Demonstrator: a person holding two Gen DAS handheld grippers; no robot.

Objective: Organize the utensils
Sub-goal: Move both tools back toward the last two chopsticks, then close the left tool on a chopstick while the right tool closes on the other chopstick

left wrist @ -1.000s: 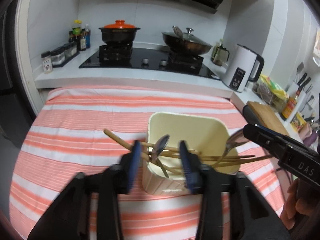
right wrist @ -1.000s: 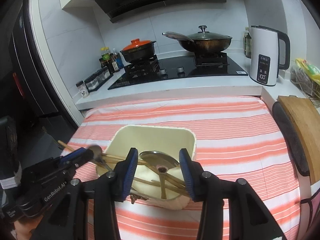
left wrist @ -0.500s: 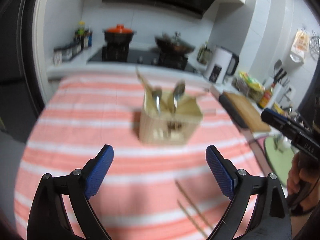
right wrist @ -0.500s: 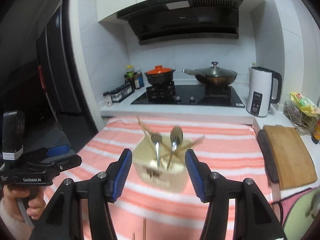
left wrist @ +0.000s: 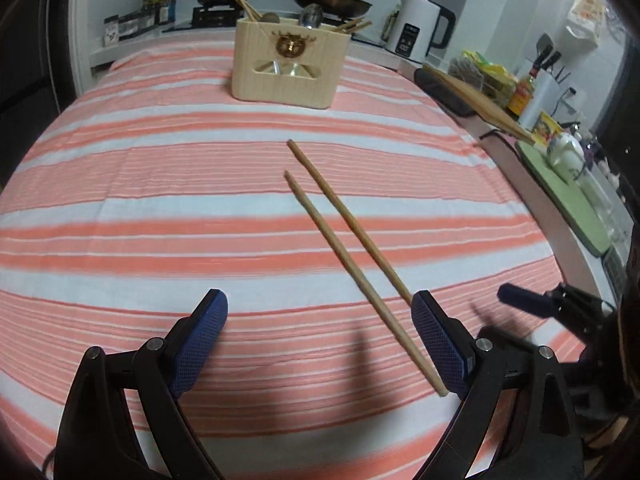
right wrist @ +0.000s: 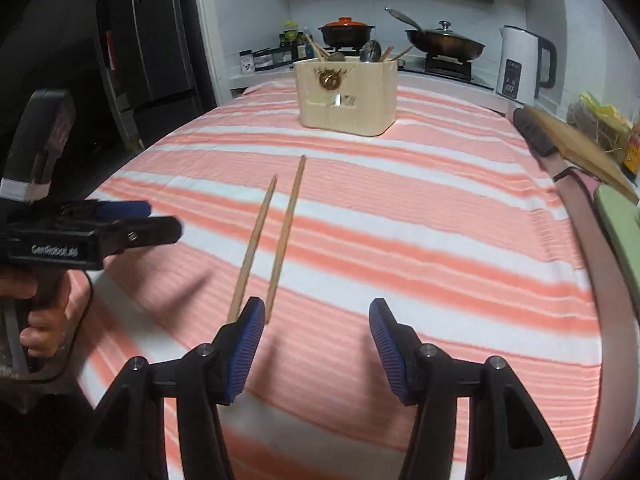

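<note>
Two wooden chopsticks [left wrist: 340, 251] [right wrist: 254, 246] lie side by side on the striped cloth, pointing toward a beige utensil holder [left wrist: 288, 68] [right wrist: 348, 96] at the far end. Spoons and more chopsticks stand in the holder. My left gripper [left wrist: 318, 320] hovers low over the cloth, open wide, with the near end of one chopstick lying by its right finger. My right gripper [right wrist: 317, 320] is open with nothing between its fingers, its jaws closing. The chopsticks' near ends lie just by its left finger. Each gripper also shows at the edge of the other's view.
Behind the holder is a stove with an orange-lidded pot [right wrist: 346, 30] and a lidded wok [right wrist: 444, 42]. A white kettle [right wrist: 524, 64] stands at the back right. A wooden cutting board [right wrist: 576, 148] and a green mat [left wrist: 568, 196] line the right side.
Both grippers have pulled back from the holder and sunk toward the cloth. The left jaws have opened wide, leaving the spoons in the holder. The loose chopsticks have come into view.
</note>
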